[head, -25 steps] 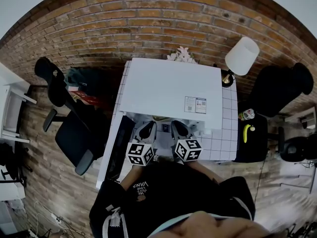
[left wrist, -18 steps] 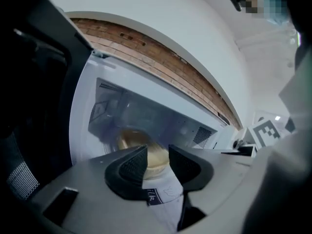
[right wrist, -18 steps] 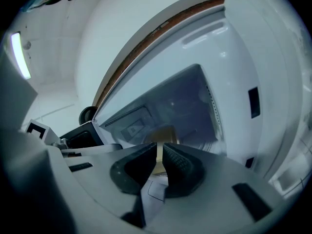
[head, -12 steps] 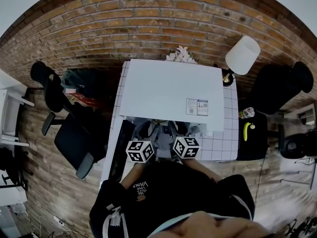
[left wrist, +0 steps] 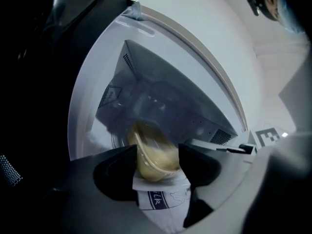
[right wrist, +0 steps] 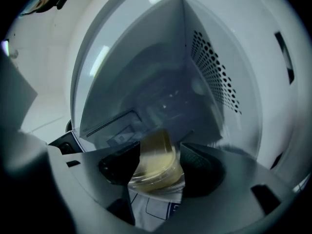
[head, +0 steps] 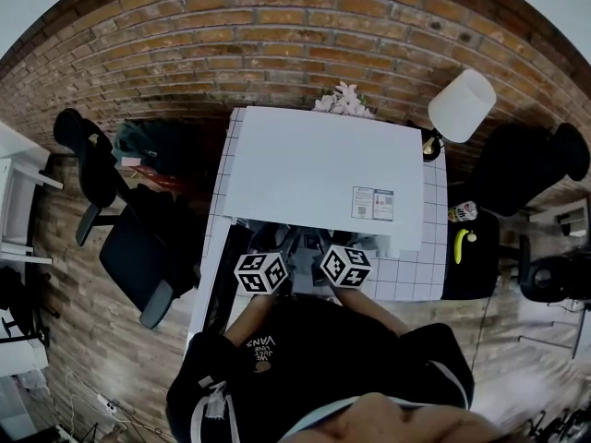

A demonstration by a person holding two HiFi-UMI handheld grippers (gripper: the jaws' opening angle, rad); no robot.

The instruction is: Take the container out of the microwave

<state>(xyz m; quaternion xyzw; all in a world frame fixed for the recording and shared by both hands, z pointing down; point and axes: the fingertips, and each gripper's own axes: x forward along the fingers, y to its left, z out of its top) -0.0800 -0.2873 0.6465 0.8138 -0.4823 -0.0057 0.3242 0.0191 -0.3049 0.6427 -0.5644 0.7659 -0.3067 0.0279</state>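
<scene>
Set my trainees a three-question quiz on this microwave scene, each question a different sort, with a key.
1. True or false: the microwave door is shut.
2. What lies on the dark stand right of the microwave? A mug; B banana; C book.
3. Short answer: what sits between the jaws of the left gripper and the right gripper?
Key: 1 false, it stands open. 2 B. 3 the clear container of yellowish food; both grippers' jaws are opening around it.
</scene>
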